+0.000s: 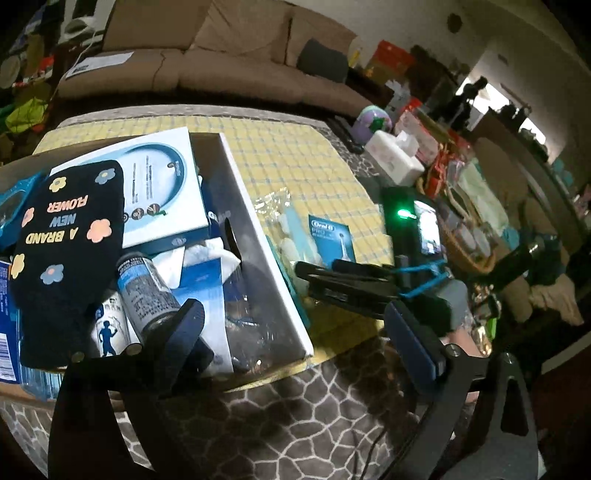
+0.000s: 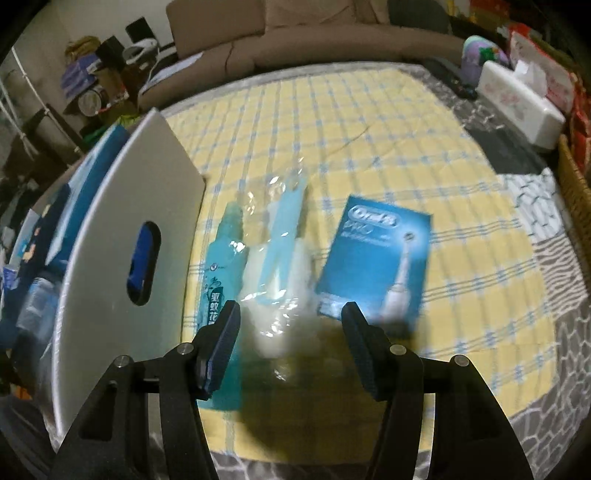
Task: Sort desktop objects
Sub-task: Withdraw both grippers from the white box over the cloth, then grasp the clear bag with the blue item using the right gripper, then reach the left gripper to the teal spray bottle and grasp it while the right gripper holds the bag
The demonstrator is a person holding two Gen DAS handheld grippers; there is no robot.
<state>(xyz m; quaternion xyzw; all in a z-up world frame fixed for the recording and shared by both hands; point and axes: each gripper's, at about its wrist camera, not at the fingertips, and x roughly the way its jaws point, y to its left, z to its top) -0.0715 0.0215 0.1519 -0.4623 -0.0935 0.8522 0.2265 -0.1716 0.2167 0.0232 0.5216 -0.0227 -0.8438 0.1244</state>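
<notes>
A brown sofa (image 1: 221,48) runs along the far side of the room, well beyond the fingers, with a dark grey cushion (image 1: 323,61) at its right end and a flat white paper (image 1: 101,62) on its seat. Ahead of the fingers the tabletop (image 2: 369,122) wears a yellow checked cloth over a grey stone-patterned cover (image 1: 295,424). Far right of the fingers, a bright opening (image 1: 491,99) lets in daylight past cluttered shelves (image 1: 406,70). The wall (image 1: 424,18) above is pale. Left of the fingers, stacked household clutter (image 2: 92,85) fills a dim corner.
</notes>
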